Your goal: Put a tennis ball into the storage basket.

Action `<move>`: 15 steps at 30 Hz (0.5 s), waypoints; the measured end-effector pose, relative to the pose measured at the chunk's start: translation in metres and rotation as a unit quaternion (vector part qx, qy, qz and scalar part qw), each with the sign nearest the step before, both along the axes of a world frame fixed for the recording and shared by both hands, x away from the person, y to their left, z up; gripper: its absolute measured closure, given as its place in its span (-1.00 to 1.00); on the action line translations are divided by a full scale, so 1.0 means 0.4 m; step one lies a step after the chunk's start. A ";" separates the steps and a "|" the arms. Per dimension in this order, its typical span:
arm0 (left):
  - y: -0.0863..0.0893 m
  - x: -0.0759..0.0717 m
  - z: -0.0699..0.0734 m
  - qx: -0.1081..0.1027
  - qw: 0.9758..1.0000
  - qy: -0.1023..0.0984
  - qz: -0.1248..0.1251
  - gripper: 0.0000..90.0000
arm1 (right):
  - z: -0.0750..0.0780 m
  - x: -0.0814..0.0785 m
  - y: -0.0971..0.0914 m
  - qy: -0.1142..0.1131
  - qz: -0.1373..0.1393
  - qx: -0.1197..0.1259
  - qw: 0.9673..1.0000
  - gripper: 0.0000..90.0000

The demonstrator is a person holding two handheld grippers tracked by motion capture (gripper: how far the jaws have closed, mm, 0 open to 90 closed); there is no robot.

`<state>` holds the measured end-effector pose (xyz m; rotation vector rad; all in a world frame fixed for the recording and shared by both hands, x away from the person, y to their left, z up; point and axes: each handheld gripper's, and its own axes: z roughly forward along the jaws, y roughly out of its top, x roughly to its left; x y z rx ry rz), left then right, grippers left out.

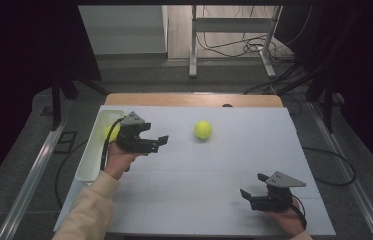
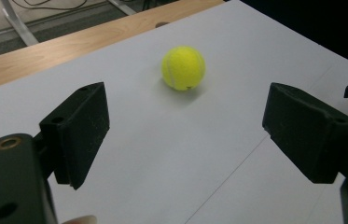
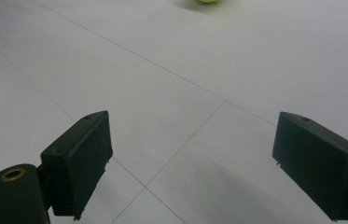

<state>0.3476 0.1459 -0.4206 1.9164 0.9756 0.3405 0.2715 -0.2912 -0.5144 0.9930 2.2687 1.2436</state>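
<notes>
Both grippers, right (image 1: 254, 186) at lower right and left (image 1: 160, 141) left of centre, are gaping wide, gripping nothing. Bin (image 1: 85, 167) at left is holding one ball (image 1: 110, 131); another ball (image 1: 203, 129) is lying at centre.

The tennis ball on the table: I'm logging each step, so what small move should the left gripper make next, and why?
Probably ease the left gripper forward toward the tennis ball. Its jaws stand wide open and point at the ball, which lies ahead of them, untouched on the white table. The right gripper is much farther off.
</notes>
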 end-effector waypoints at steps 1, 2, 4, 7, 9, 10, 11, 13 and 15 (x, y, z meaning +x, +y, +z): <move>-0.010 0.002 -0.001 0.001 1.000 0.001 -0.003 -0.66 | 0.002 0.000 0.000 -0.001 0.002 -0.001 1.000 -0.73; -0.018 0.004 -0.002 0.001 1.000 0.002 -0.006 -0.66 | 0.002 0.000 0.001 -0.002 0.003 0.001 1.000 -0.73; -0.033 0.008 -0.005 0.004 1.000 0.004 -0.010 -0.66 | 0.001 0.001 0.001 -0.001 0.004 0.001 1.000 -0.73; -0.054 0.012 -0.008 0.008 1.000 0.006 -0.018 -0.66 | 0.002 0.002 0.001 -0.001 0.005 0.003 1.000 -0.72; -0.064 0.016 -0.009 0.006 1.000 0.007 -0.021 -0.66 | 0.002 0.002 0.001 -0.002 0.006 0.004 1.000 -0.72; -0.069 0.017 -0.010 0.005 1.000 0.008 -0.021 -0.66 | 0.002 0.002 0.001 -0.002 0.006 0.004 1.000 -0.72; -0.074 0.019 -0.010 0.006 1.000 0.008 -0.023 -0.66 | 0.002 0.002 0.001 -0.002 0.006 0.004 1.000 -0.72; -0.082 0.021 -0.013 0.007 1.000 0.010 -0.025 -0.66 | 0.002 0.003 0.002 -0.002 0.005 0.002 1.000 -0.72; -0.089 0.024 -0.015 0.009 1.000 0.011 -0.028 -0.66 | 0.002 0.003 0.002 -0.002 0.005 0.002 1.000 -0.72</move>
